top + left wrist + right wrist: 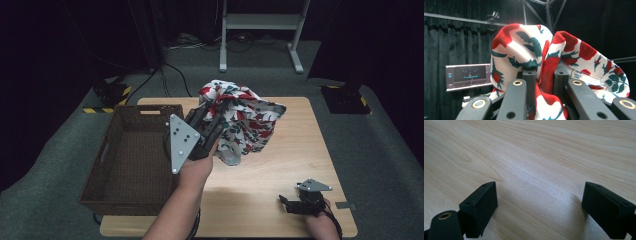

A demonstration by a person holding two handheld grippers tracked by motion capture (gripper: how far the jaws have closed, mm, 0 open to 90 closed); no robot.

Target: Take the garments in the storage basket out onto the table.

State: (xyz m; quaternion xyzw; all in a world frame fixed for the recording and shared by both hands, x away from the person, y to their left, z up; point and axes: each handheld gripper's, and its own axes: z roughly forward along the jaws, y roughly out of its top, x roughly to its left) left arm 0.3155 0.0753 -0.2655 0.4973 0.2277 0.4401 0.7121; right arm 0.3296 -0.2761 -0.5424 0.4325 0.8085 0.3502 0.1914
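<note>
Two jaws of the left gripper (214, 116) pinch the floral cloth (245, 120), hiding their tips; beside it, a wicker basket (131, 155); the right gripper (539, 207) gapes wide, holding nothing.

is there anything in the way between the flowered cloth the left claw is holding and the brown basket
Nothing visible. The left claw holds the flowered cloth lifted just right of the wicker basket; only the basket's own right wall lies between, and its inside looks free.

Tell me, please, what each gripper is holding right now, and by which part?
The left gripper pinches a bunched fold of the white cloth with red and green flowers. The right gripper holds nothing; its jaws stand open over the wooden table.
</note>
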